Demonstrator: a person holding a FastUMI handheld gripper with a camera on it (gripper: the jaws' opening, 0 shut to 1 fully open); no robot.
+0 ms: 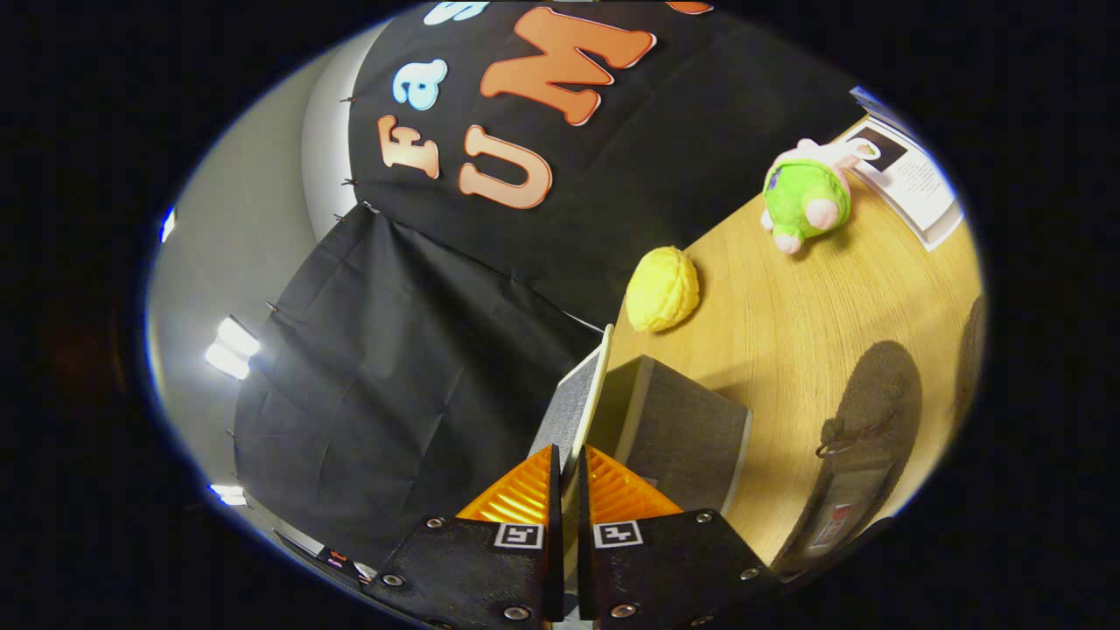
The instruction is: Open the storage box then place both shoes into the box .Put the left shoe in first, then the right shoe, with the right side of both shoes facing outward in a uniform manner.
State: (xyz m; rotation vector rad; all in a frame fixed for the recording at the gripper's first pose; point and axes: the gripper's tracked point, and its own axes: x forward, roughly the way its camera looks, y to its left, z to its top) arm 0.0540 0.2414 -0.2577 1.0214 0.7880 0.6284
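My gripper (569, 472) is shut on the grey lid (573, 407) of the storage box, and the thin lid stands edge-on between the two fingers. The lid is lifted up and away from the grey fabric box (678, 429), whose body lies just ahead of the fingers on the wooden table (787, 306). A dark grey shoe (862, 437) lies on the table beside the box, its heel tag toward me. Past it, another dark rounded shape (969, 350) peeks in; I cannot tell what it is.
A yellow ball-like toy (662, 289) rests on the table beyond the box. Farther off lies a green and pink plush toy (805, 197), with a printed sheet (910, 179) behind it. Black cloth walls the booth behind the table.
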